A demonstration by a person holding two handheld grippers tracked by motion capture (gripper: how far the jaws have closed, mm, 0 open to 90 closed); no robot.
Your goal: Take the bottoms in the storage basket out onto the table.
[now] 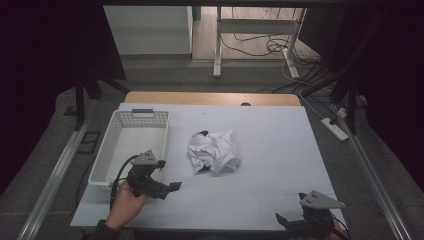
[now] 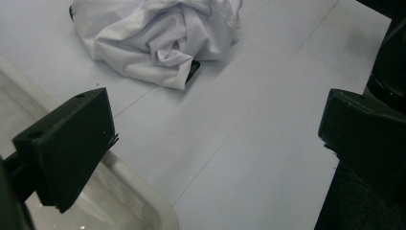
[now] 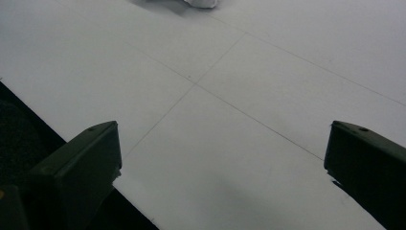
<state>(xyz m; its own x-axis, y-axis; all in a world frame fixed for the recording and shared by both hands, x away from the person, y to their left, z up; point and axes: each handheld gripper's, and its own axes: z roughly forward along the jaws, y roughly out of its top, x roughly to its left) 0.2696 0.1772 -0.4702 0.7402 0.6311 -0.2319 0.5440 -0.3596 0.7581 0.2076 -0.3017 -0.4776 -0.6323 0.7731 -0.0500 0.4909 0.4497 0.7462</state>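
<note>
On the table's left edge sits a white basket [image 1: 131, 145]. Left gripper [image 1: 172, 187] hovers by its near right corner, jaws apart, nothing between them. Mid-table, a crumpled white cloth [image 1: 215, 151], well apart from both grippers. Right gripper [image 1: 280, 218] at near right corner, jaws wide, nothing held.

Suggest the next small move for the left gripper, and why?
Probably ease the left gripper forward to the crumpled white cloth. Its fingers are open and empty by the basket corner, and the cloth lies loose on the table just ahead, apart from the basket.
</note>
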